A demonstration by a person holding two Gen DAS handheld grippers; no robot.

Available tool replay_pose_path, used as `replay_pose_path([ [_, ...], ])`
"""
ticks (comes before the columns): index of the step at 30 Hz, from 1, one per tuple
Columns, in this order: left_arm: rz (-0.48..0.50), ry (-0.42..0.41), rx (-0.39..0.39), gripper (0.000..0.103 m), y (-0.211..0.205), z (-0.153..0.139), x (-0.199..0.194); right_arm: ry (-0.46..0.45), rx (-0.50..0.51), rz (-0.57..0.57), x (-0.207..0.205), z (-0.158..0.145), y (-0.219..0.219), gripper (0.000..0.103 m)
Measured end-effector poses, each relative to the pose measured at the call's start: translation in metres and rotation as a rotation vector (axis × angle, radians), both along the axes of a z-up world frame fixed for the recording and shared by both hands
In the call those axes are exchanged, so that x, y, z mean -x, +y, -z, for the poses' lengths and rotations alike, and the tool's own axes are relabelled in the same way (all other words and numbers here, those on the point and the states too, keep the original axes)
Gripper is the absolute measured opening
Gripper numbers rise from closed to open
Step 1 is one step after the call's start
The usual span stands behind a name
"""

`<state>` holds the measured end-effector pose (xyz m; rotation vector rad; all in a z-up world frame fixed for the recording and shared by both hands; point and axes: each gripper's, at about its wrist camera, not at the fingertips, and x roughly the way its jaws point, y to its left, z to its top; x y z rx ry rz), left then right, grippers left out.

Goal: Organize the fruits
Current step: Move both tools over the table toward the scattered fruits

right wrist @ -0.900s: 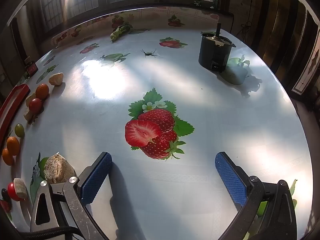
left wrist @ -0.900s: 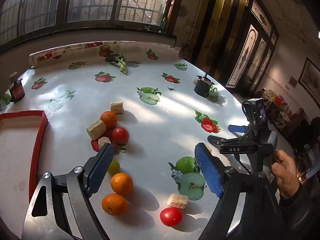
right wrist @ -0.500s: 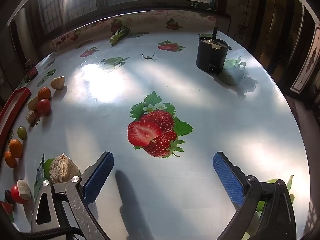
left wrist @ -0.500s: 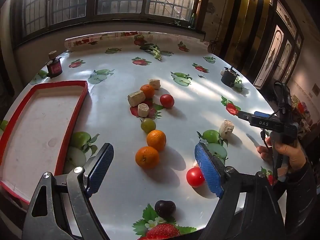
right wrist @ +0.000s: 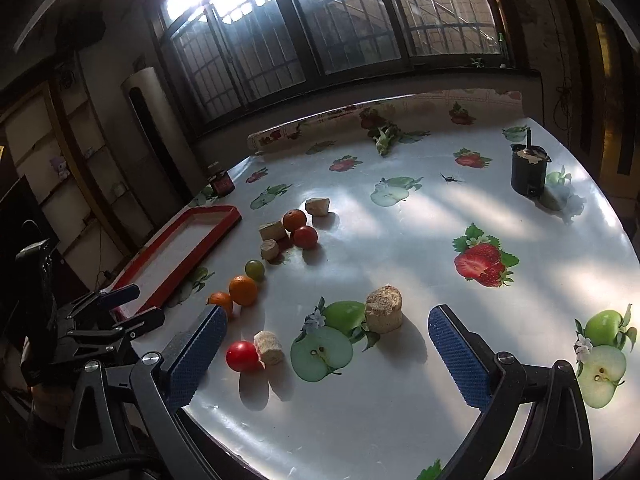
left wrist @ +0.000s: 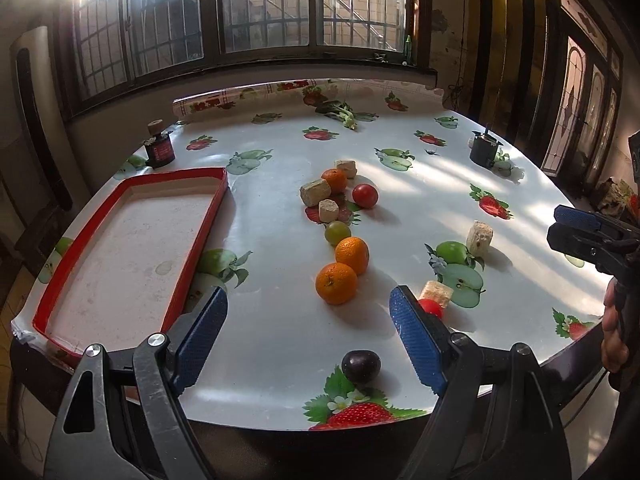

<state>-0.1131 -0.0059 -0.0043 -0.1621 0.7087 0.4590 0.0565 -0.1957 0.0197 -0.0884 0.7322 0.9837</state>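
Fruit lies in a line down the table's middle: two oranges, a green grape, a red tomato, a third orange, a dark plum near the front edge, and a small tomato. An empty red-rimmed tray lies at the left. My left gripper is open and empty above the front edge, before the oranges. My right gripper is open and empty over the front right of the table.
Several beige blocks lie among the fruit. A dark jar stands behind the tray, a black container at the far right, greens at the back. The cloth bears printed fruit pictures.
Both grippers have pulled back and up from the table, so both views take in more of it. The fruit has not moved. Both stay open.
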Motion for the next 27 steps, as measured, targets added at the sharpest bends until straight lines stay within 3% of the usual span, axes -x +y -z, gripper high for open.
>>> replay_pose_path([
  [6, -0.066, -0.024, -0.053, 0.084, 0.007, -0.009, 0.017, -0.220, 0.115, -0.103, 0.038, -0.006, 0.009, 0.102],
  [13, -0.093, -0.025, -0.081, 0.084, 0.008, -0.012, 0.027, -0.355, 0.184, -0.151, 0.057, -0.002, 0.013, 0.102],
  [27, -0.113, -0.051, -0.132, 0.084, 0.002, -0.022, 0.038, -0.389, 0.202, -0.203, 0.069, 0.002, 0.017, 0.102],
])
